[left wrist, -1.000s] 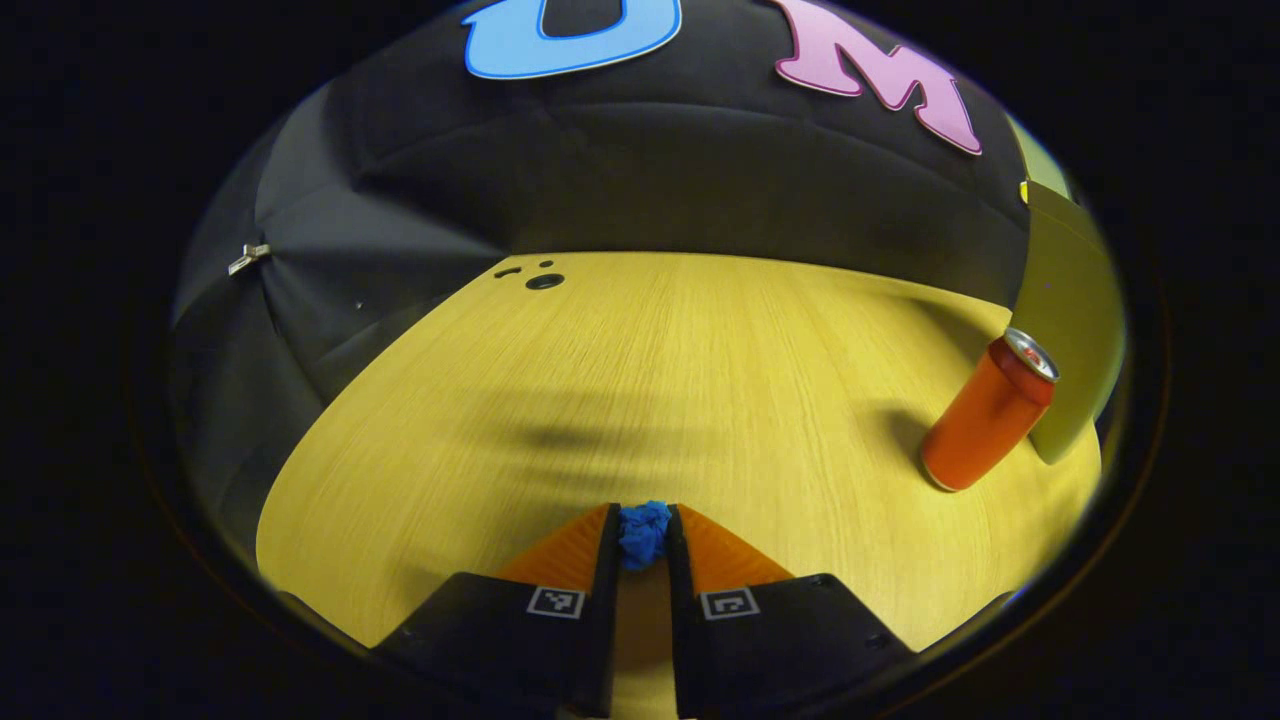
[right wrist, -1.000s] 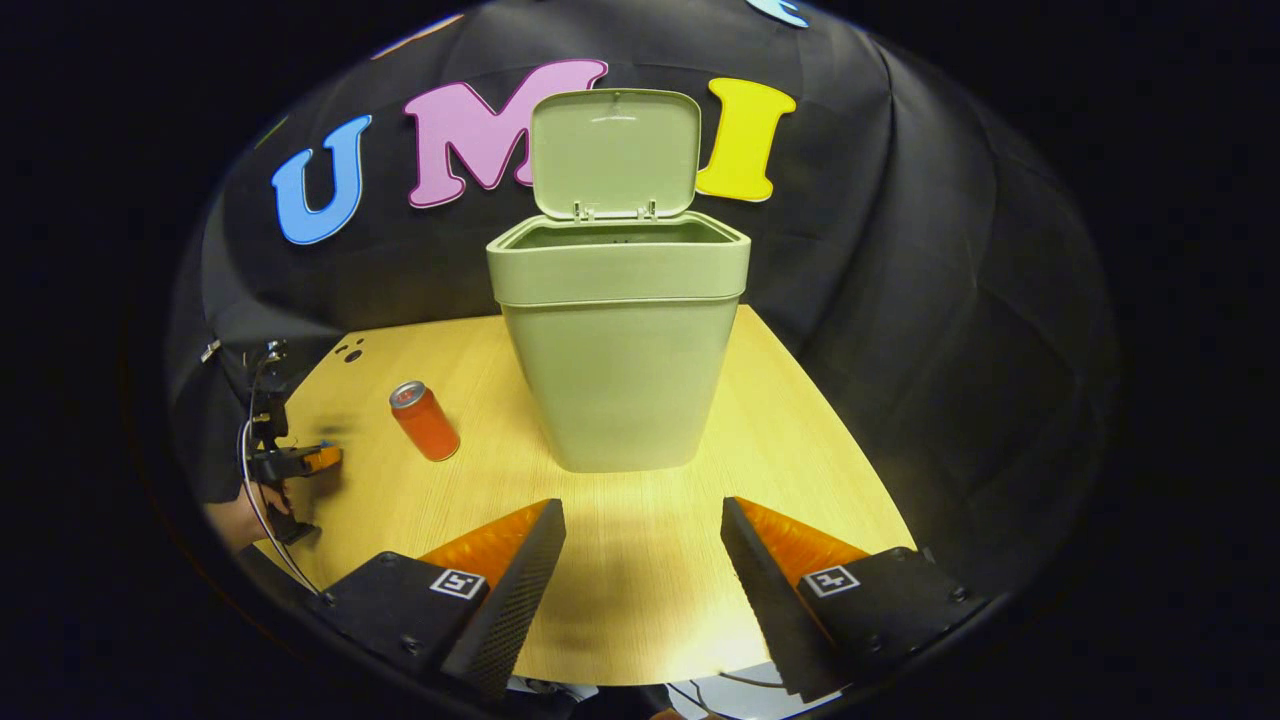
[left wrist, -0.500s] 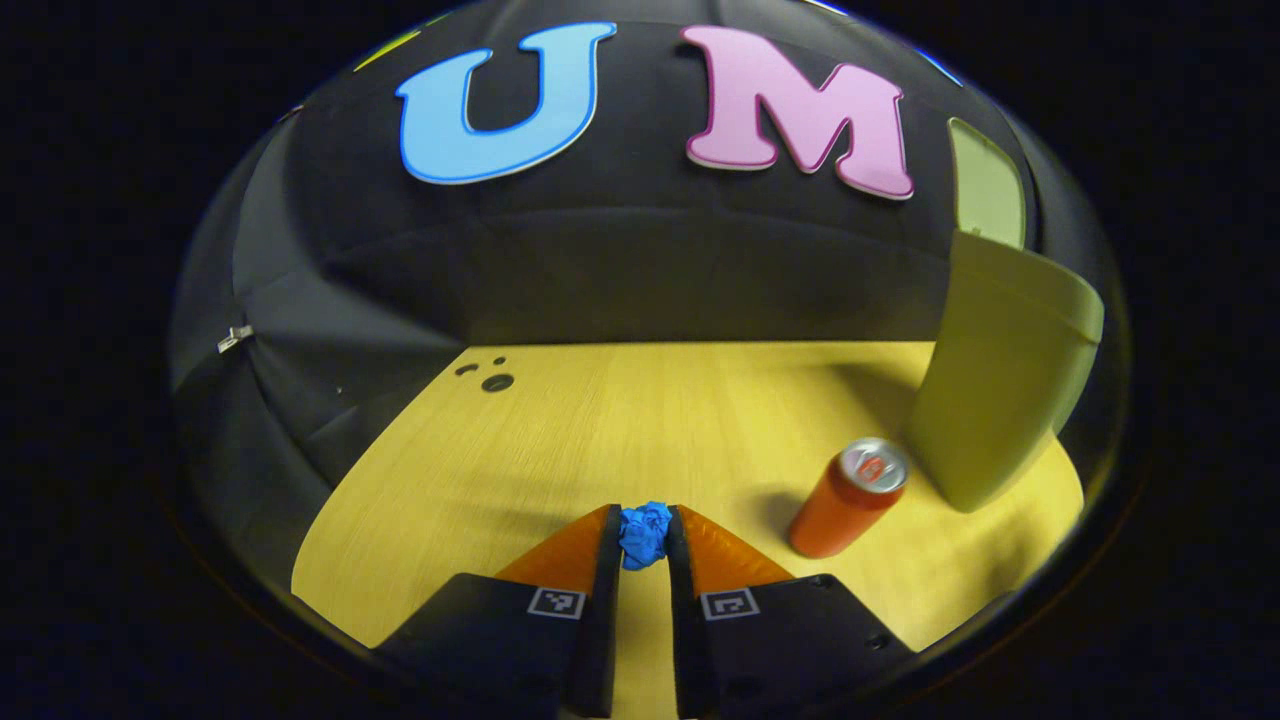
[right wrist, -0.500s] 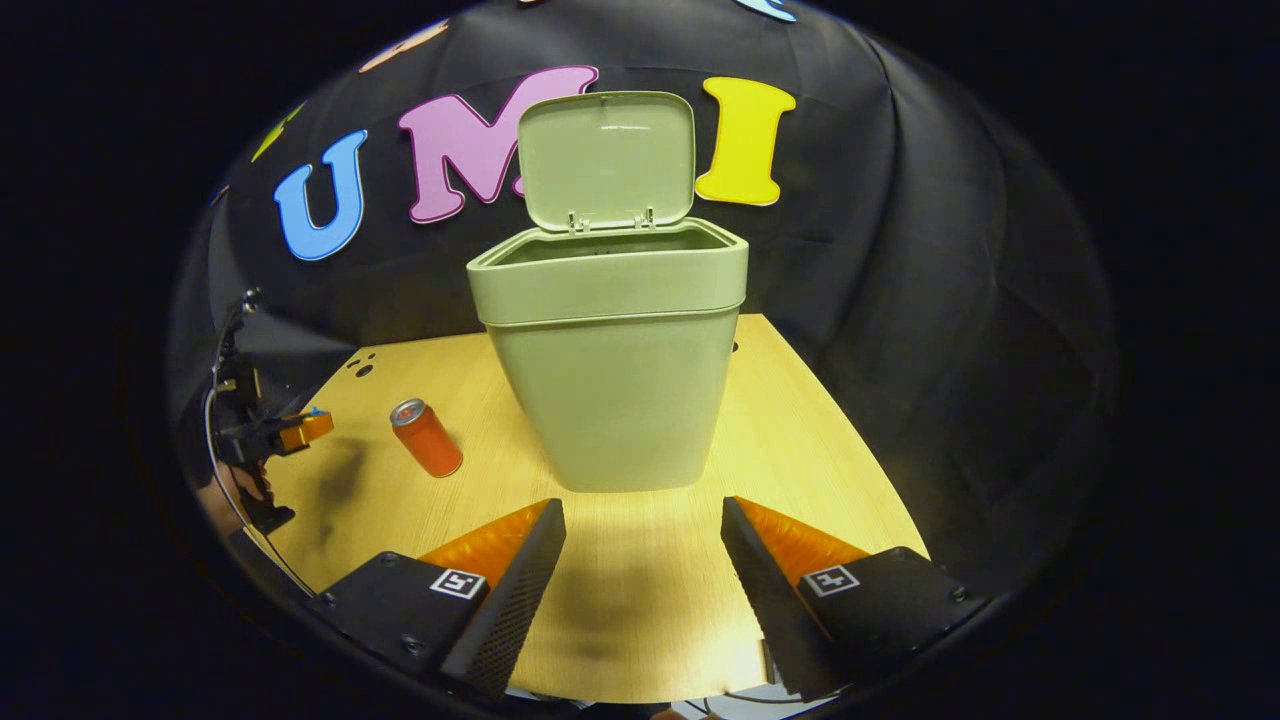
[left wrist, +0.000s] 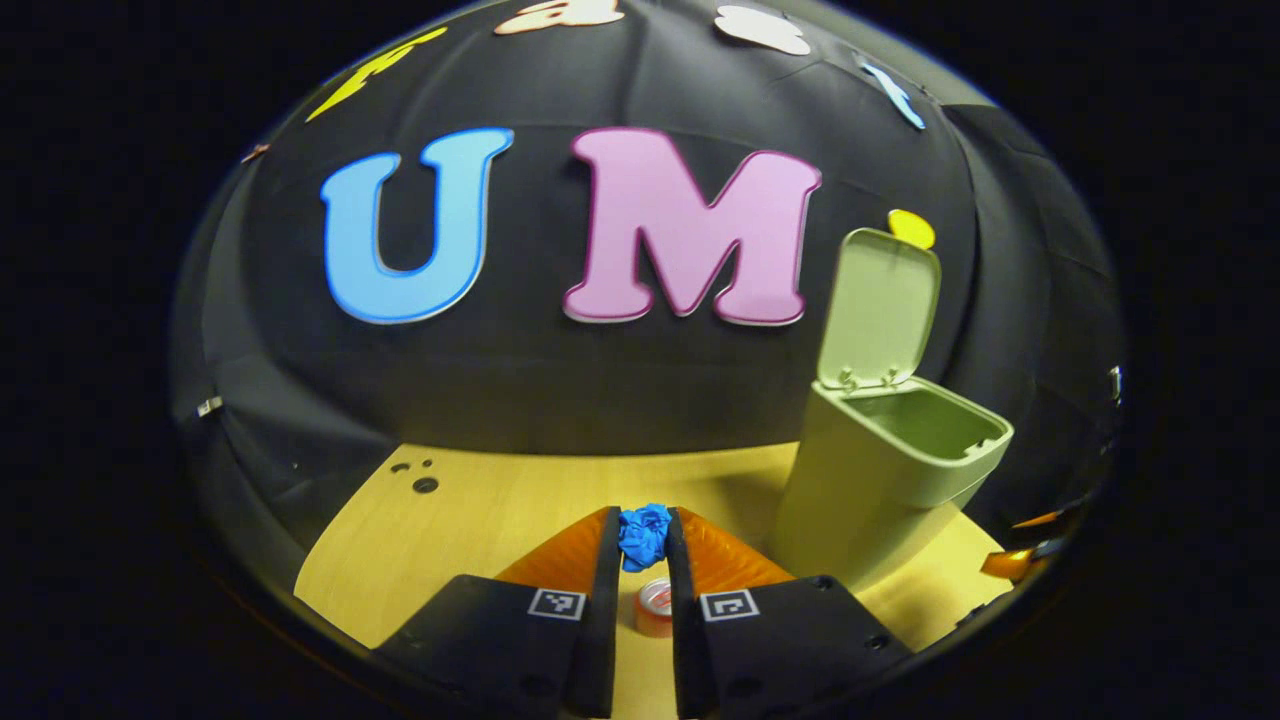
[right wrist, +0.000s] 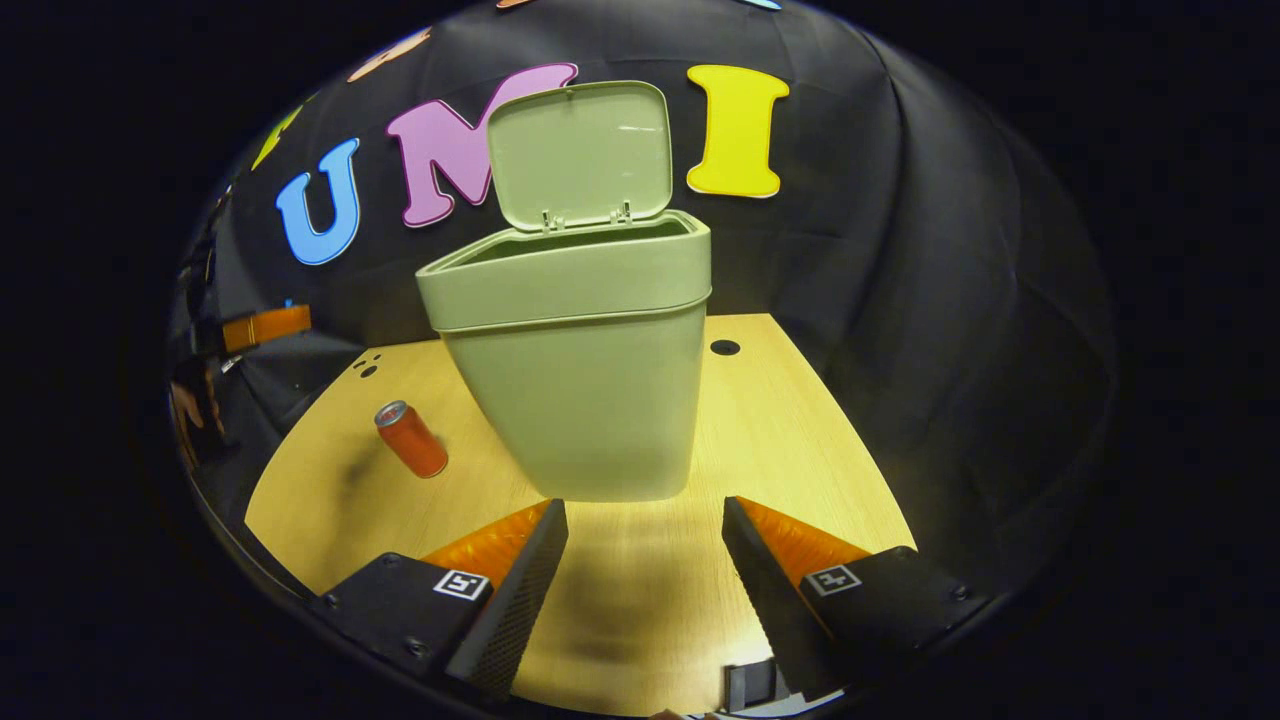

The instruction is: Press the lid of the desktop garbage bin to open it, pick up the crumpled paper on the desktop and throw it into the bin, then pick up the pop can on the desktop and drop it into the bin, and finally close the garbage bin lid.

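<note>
A: Holding item 1: left gripper [left wrist: 643, 540] is clamping the blue crumpled paper [left wrist: 643, 532], raised so it can clear the bin [left wrist: 880, 470] rim; lid [left wrist: 880, 308] is standing open.

B: Item 2: pop can [right wrist: 410, 439] is waiting upright on desk [right wrist: 780, 420] beside the bin. Right gripper [right wrist: 642, 560] is idling, jaws apart, empty. Labels: none legible.

A staged recording booth, not a home: black cloth wall [right wrist: 950, 300] draped behind a bare wooden desk [right wrist: 790, 440] with drilled holes.
</note>
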The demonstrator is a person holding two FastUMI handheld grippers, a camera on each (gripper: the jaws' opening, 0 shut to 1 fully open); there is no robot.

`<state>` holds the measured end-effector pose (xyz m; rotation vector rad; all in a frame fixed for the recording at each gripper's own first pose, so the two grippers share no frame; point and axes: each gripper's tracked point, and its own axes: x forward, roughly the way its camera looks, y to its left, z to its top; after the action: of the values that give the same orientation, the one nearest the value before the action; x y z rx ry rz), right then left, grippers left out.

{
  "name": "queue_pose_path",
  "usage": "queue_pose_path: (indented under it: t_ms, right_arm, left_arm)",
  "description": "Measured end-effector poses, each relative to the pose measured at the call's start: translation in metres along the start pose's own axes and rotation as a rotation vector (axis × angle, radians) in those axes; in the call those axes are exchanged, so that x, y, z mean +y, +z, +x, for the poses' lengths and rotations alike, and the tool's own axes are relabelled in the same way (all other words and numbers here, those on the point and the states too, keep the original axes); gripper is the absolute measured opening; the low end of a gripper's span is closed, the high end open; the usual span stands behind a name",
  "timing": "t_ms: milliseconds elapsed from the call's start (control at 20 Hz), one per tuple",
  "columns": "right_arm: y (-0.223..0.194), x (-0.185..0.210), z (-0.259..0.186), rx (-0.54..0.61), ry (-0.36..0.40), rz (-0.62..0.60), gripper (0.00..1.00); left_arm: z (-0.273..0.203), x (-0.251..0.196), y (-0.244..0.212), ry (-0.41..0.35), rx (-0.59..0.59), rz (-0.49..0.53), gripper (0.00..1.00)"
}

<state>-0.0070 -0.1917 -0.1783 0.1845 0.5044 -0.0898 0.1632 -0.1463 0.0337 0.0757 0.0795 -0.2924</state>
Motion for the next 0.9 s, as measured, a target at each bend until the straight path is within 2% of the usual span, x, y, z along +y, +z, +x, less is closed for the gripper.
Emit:
queue_pose_path:
  t_ms: [150, 350, 550, 900]
  right_arm:
    - [-0.003, -0.003, 0.008, 0.012, 0.026, 0.010, 0.99]
    - [-0.008, -0.011, 0.013, 0.019, 0.035, -0.008, 0.98]
    - [-0.019, -0.019, 0.014, 0.047, 0.040, -0.008, 0.98]
    - [-0.029, -0.013, 0.011, 0.062, 0.058, 0.010, 0.99]
  left_arm:
    - [0.013, -0.057, 0.031, -0.091, -0.033, 0.046, 0.27]
    - [0.036, -0.134, 0.046, -0.210, -0.032, 0.088, 0.28]
    - [0.051, -0.205, 0.048, -0.336, -0.026, 0.060, 0.28]
    - [0.065, -0.245, 0.035, -0.405, 0.005, 0.066, 0.32]
